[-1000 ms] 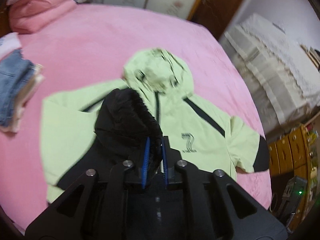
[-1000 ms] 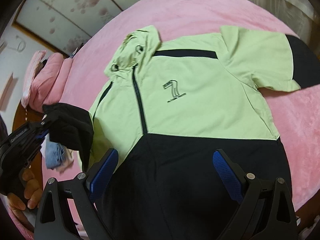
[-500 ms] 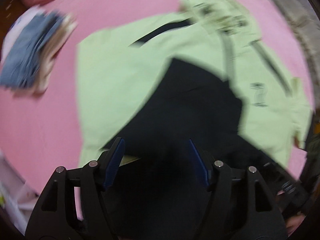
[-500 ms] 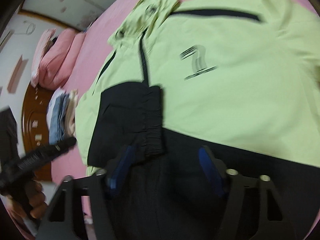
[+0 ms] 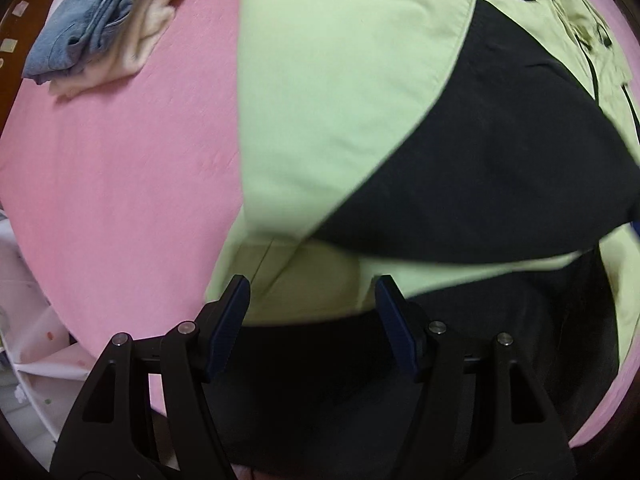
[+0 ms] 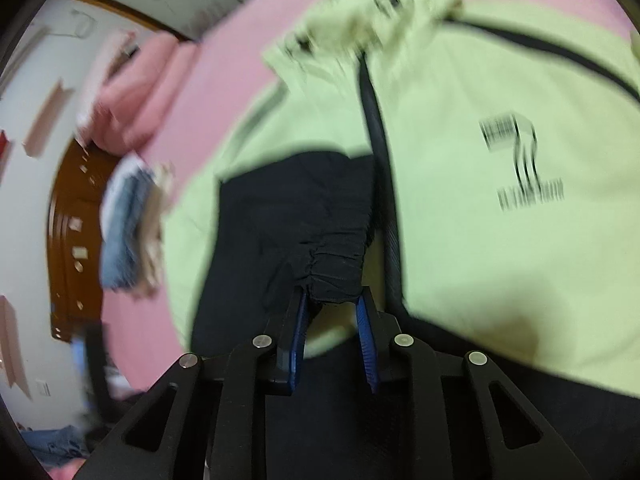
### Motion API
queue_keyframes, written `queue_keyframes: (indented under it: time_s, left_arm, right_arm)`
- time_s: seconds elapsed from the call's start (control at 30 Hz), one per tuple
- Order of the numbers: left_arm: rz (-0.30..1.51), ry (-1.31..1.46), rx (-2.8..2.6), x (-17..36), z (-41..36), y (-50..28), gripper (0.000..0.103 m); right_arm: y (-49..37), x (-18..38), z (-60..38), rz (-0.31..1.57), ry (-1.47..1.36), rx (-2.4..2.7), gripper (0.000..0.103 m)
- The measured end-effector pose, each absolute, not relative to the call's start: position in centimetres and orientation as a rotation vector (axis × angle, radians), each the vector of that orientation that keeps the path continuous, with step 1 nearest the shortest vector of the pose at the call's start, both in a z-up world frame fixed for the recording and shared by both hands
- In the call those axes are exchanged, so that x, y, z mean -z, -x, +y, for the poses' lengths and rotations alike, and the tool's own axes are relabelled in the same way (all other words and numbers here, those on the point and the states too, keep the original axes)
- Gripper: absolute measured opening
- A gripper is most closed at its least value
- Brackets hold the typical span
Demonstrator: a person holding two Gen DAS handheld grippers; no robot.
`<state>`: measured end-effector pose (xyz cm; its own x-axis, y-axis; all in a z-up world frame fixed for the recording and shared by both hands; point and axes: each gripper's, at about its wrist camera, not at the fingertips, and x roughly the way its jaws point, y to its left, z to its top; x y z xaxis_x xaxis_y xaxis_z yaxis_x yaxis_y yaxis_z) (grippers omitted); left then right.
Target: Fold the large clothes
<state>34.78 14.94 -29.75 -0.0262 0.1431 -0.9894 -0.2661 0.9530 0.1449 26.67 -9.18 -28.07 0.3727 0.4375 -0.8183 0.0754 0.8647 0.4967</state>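
The right gripper (image 6: 332, 312) has just been closing, its blue pads either side of the black cuff (image 6: 340, 276), whether gripping is unclear. The left gripper (image 5: 312, 300) hangs with jaws apart, holding nothing, above the jacket (image 5: 340, 100). The jacket lies flat on a pink bed (image 5: 120, 160), sleeve folded across its front; folded clothes (image 5: 92, 28) sit nearby.

Pink bed (image 5: 120, 168) under a spread green-and-black jacket (image 5: 340, 100), folded clothes stack (image 5: 96, 28) beside it

Pink bedspread (image 5: 112, 184), brown wooden headboard (image 6: 74, 240), white wall (image 6: 36, 60), folded pink quilts (image 6: 132, 92).
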Motion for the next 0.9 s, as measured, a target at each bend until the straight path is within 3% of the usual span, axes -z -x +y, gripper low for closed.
queue_keyframes:
  time_s: [0.33,0.47,0.57,0.77,0.9]
  left_arm:
    - [1.498,0.145,-0.351,28.5,18.0,-35.8,0.063]
    - [1.486,0.158,-0.375,27.7,19.8,-35.8,0.063]
    - [1.474,0.176,-0.399,27.2,21.4,-35.4,0.063]
    - [1.484,0.222,-0.425,26.8,24.5,-33.5,0.063]
    - [1.513,0.359,-0.419,25.3,27.4,-31.2,0.065]
  right_arm:
    - [-29.2,17.1,-13.2,0.867,-0.508,-0.180,0.019]
    - [-28.5,16.4,-16.8,0.860,-0.471,-0.078,0.019]
    - [-27.4,18.6,-19.9,0.945,-0.463,0.025,0.019]
    - [-25.3,28.3,-23.5,1.242,-0.480,0.215,0.022]
    - [-22.9,29.9,-24.1,1.172,-0.616,0.291,0.026]
